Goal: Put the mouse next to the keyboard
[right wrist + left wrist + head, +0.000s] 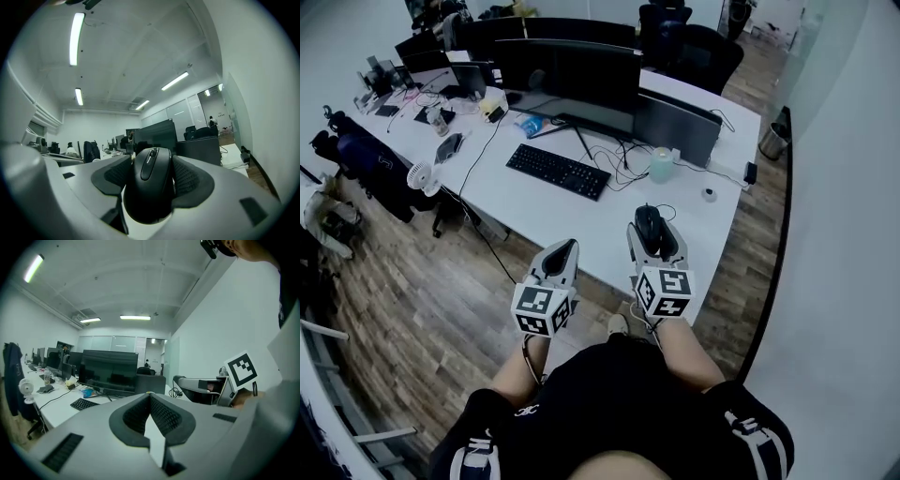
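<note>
Right gripper (653, 234) clamped on the black mouse (151, 187), whose long axis runs along the jaws, nose forward, over the near part of the white desk (581, 225). The black keyboard (558, 171) lies ahead and to the left of this claw — its right-hand end is the nearest part. Left gripper (563, 251), jaws together on nothing, hangs alongside — idle.

- The keyboard (558, 171) lies on the tabletop (581, 230), before the monitor (567, 75).
- The mouse (650, 225) sits in the right claw (653, 221), well right of the keyboard.
- The left claw (567, 247) hangs left of it, seemingly at the tabletop's near edge.
</note>
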`<action>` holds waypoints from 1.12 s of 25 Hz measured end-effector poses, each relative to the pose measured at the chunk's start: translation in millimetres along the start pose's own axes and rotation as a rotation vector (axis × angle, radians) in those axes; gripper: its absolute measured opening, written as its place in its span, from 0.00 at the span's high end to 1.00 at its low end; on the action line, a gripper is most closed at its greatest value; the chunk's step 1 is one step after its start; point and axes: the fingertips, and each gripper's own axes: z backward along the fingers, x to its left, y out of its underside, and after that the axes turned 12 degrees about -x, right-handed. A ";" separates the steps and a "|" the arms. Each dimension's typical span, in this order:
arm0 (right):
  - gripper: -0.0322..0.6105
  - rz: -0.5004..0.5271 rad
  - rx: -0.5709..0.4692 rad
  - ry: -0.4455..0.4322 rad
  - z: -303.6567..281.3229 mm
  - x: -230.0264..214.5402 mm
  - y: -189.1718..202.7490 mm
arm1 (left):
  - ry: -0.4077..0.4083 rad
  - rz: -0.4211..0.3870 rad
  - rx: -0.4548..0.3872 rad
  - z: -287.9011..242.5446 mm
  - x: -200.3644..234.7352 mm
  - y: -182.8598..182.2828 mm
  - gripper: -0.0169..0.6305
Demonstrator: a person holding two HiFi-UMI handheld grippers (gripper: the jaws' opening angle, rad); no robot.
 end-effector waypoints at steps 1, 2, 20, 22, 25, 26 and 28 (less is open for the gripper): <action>0.50 -0.004 0.003 -0.002 -15.6 -8.7 1.3 | 0.000 -0.003 0.003 -17.0 4.5 -0.3 0.95; 0.50 -0.008 0.006 -0.004 -30.4 -17.0 2.8 | -0.002 -0.004 0.006 -33.1 9.0 -0.1 0.95; 0.50 -0.004 0.059 0.059 -173.1 -118.9 23.3 | 0.040 0.044 0.056 -199.7 51.3 23.1 0.95; 0.50 -0.001 0.061 0.082 -180.5 -124.1 26.8 | 0.076 0.045 0.053 -214.5 52.1 23.8 0.95; 0.50 0.007 0.063 0.133 -191.3 -132.2 32.5 | 0.136 0.047 0.046 -234.4 56.3 22.6 0.95; 0.50 0.008 0.061 0.151 -194.6 -134.9 34.7 | 0.155 0.050 0.046 -240.4 59.4 22.7 0.95; 0.50 0.011 0.055 0.189 -202.2 -140.3 39.4 | 0.194 0.059 0.047 -252.7 67.7 23.7 0.95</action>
